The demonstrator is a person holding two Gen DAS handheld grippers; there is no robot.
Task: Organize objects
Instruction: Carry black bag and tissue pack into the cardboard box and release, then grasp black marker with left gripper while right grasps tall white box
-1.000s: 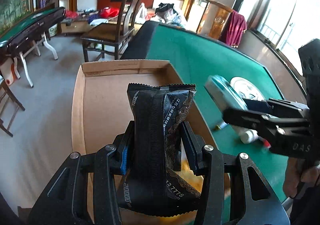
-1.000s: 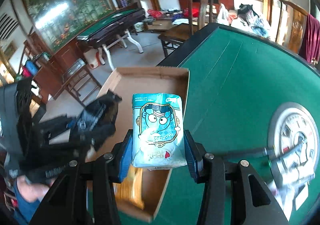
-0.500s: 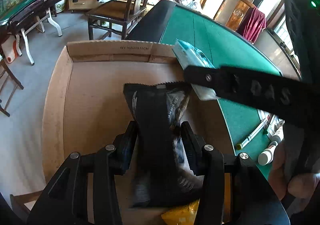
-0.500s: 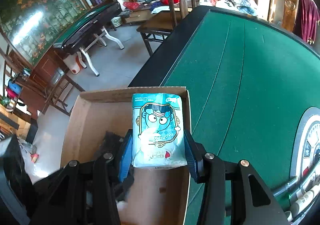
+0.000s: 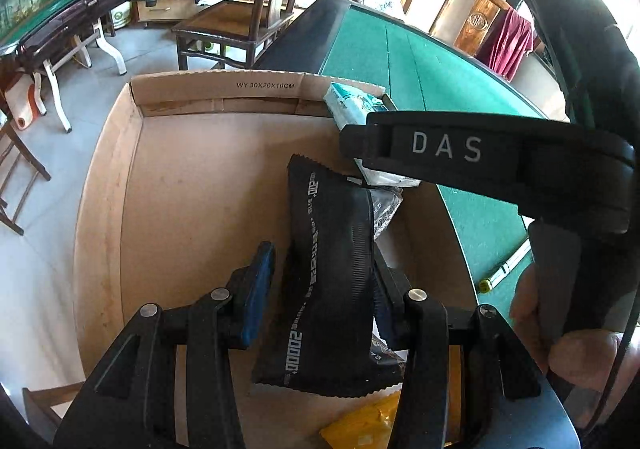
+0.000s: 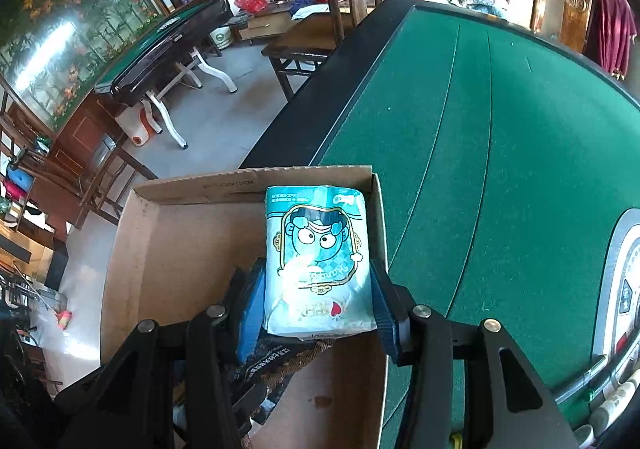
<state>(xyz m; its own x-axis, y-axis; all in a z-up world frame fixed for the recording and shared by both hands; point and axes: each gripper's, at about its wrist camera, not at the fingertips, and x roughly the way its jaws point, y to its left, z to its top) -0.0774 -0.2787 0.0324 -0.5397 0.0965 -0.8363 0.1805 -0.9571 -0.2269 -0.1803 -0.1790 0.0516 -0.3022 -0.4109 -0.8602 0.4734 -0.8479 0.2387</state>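
Note:
An open cardboard box [image 5: 120, 209] stands at the green table's left edge. My left gripper [image 5: 320, 261] is low inside it, shut on a black snack packet [image 5: 332, 269] that leans toward the right finger, its lower end among the contents. My right gripper [image 6: 316, 277] holds a pale blue tissue pack [image 6: 316, 257] with a cartoon face in the box's [image 6: 132, 269] far right corner. Its jaws are opening, and the pads still touch the pack. From the left wrist, that pack [image 5: 352, 105] shows behind the right gripper's finger [image 5: 440, 147], marked DAS. The black packet [image 6: 280, 361] lies just under the pack.
A yellow packet [image 5: 360, 425] lies in the box's near end. Green felt table [image 6: 500, 149] spreads to the right, with a round white device [image 6: 628, 289], a pen [image 5: 504, 269] and small bottles. A hand [image 5: 580, 353] grips the right tool. A wooden chair [image 5: 248, 21] stands beyond the box.
Both grippers have come down into the box with their packets. The right one swung in from the table side to the far right corner. The black packet has tilted.

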